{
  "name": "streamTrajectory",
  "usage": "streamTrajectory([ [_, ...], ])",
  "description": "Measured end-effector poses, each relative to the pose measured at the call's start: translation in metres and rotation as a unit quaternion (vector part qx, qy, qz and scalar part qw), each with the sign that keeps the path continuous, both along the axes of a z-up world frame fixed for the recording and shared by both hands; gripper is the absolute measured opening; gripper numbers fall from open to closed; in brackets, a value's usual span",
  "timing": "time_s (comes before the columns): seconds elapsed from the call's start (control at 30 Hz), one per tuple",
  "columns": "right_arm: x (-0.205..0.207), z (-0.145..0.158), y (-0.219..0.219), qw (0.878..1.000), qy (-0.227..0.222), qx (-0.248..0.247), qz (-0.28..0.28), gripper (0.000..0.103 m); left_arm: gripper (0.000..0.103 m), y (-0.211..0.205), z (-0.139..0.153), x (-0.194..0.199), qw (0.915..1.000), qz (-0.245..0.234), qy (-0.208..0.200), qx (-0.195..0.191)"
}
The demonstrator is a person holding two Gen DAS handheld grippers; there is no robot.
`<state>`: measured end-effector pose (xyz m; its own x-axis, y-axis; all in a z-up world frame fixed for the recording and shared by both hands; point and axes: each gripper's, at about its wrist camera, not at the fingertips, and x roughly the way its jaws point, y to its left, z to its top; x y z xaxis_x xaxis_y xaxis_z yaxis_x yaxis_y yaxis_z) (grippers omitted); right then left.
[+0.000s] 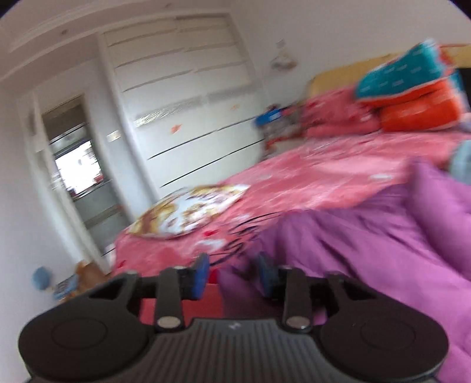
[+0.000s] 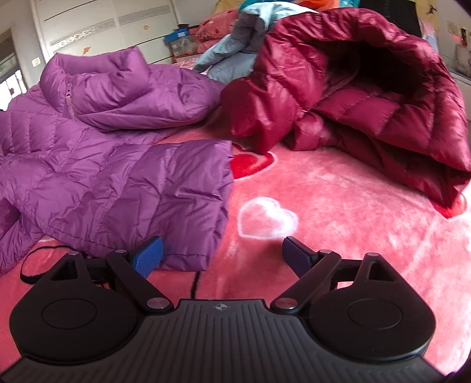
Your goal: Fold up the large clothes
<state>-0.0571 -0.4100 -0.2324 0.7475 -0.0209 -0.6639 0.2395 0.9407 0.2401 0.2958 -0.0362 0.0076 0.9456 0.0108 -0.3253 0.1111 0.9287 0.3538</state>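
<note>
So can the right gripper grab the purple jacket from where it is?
Probably yes. The right gripper is open and empty, and the purple jacket's bottom corner lies right by its left finger. Only bare pink blanket lies around it; the dark red jacket sits farther back.

Our left wrist camera sits low at the edge of the bed [image 1: 294,188], tilted and blurred, facing across it toward the white wardrobe [image 1: 188,103] and doorway [image 1: 79,165]. Our right wrist camera hovers close above the pink blanket [image 2: 338,206], looking forward and down along the bed. We see the purple down jacket [image 1: 368,235] [image 2: 103,165] in both views, and the wardrobe [image 2: 97,26] again at upper left.
</note>
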Motion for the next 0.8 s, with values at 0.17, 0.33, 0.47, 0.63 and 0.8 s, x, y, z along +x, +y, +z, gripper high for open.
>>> streamTrajectory([
  [0.17, 0.004, 0.003, 0.009, 0.999, 0.001, -0.039, -0.001, 0.103, 0.074, -0.042, -0.013, -0.079, 0.9883, -0.143, 0.010, 0.053],
  [0.33, 0.005, 0.011, 0.000, 0.998, -0.018, -0.057, -0.026, 0.103, 0.079, -0.104, -0.053, -0.136, 0.9350, -0.319, 0.049, 0.146],
  [0.47, -0.004, 0.015, -0.011, 0.998, -0.022, -0.029, -0.044, 0.103, 0.077, -0.147, -0.115, -0.140, 0.8781, -0.382, 0.053, 0.283],
  [0.63, -0.017, 0.023, -0.022, 0.998, -0.033, -0.015, -0.059, 0.103, 0.058, -0.167, -0.165, -0.121, 0.8419, -0.378, 0.070, 0.378],
  [0.8, -0.024, 0.027, -0.033, 0.996, -0.041, 0.015, -0.077, 0.103, 0.050, -0.175, -0.171, -0.113, 0.8370, -0.381, 0.075, 0.385],
])
